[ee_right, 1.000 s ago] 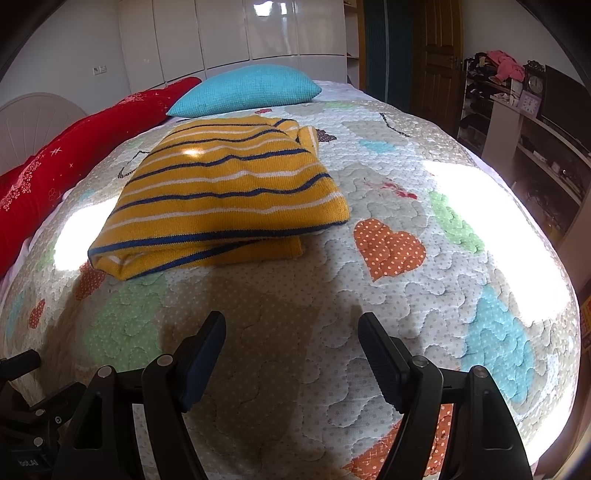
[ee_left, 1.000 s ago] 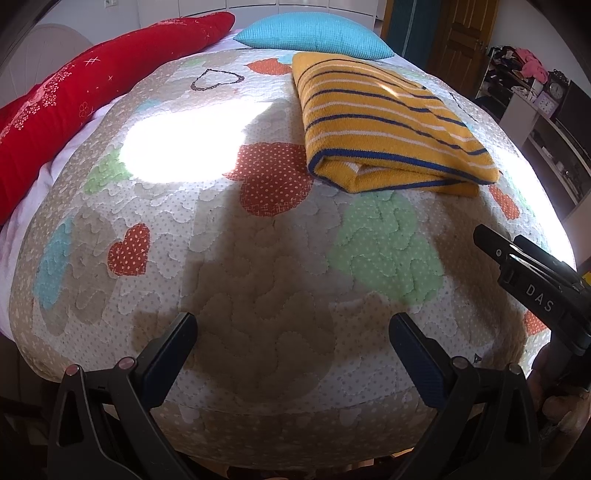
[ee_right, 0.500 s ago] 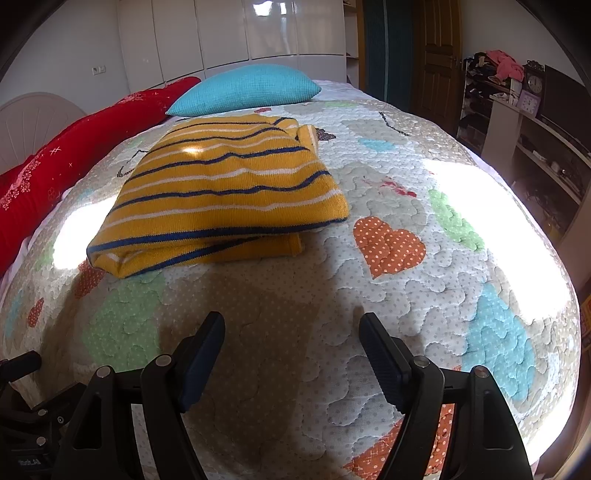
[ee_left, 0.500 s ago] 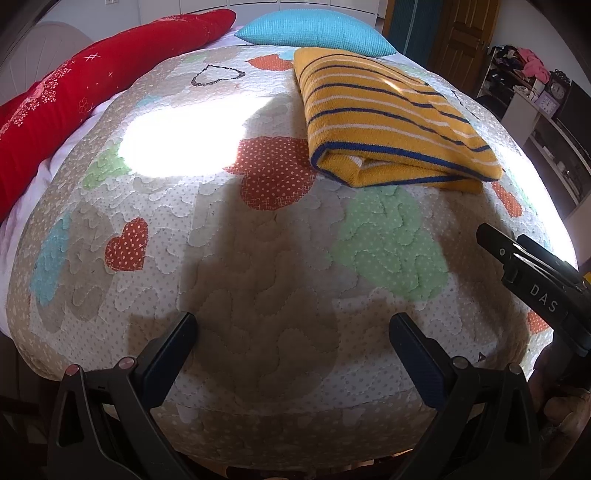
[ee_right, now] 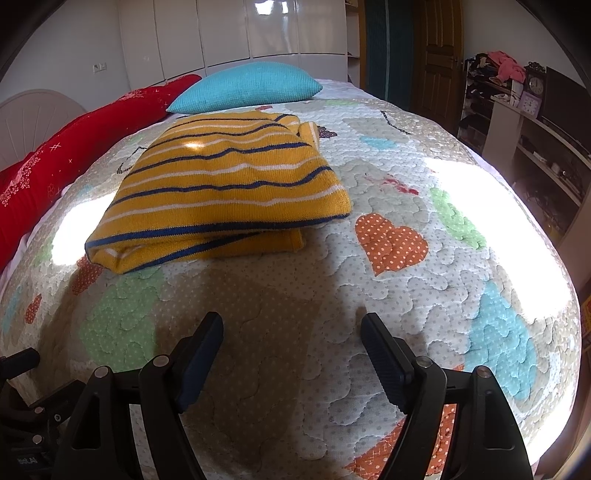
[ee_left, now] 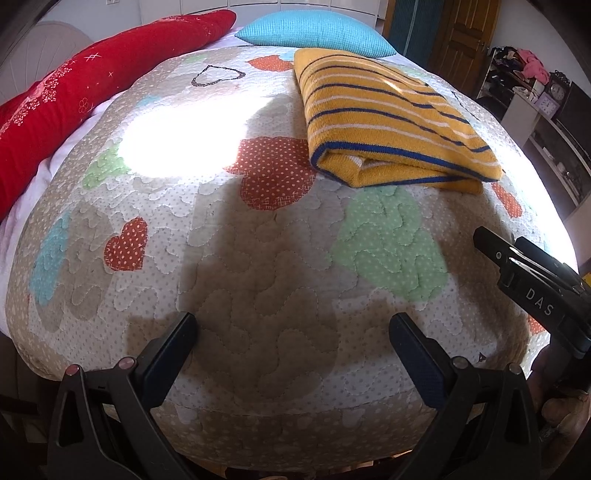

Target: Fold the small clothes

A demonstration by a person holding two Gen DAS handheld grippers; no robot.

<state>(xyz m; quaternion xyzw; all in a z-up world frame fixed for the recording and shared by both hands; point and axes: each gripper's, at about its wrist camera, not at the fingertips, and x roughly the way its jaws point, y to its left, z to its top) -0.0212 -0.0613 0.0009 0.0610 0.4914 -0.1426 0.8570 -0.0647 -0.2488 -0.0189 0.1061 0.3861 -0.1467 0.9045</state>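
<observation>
Black left gripper (ee_left: 293, 334), dark blue ribbed fingers (ee_left: 415, 350), silver screws

We are seeing sunlight falling on the heart-patterned quilt (ee_right: 388, 332), white wardrobes (ee_right: 229, 33) standing behind the bed (ee_right: 332, 83), a wooden door (ee_right: 441, 55) right of them.

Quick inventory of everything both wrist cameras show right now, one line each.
Striped sweater: one, yellow with blue and white stripes, folded, mid-bed.
Quilt: one, pale with coloured hearts, covering the bed.
Blue pillow: one, turquoise, at the head of the bed.
Red bolster: one, red, along the bed's left edge.
Shelf unit: one, white, right of the bed, with clocks and clutter.
Left gripper: open, empty.
Right gripper: open, empty.
</observation>
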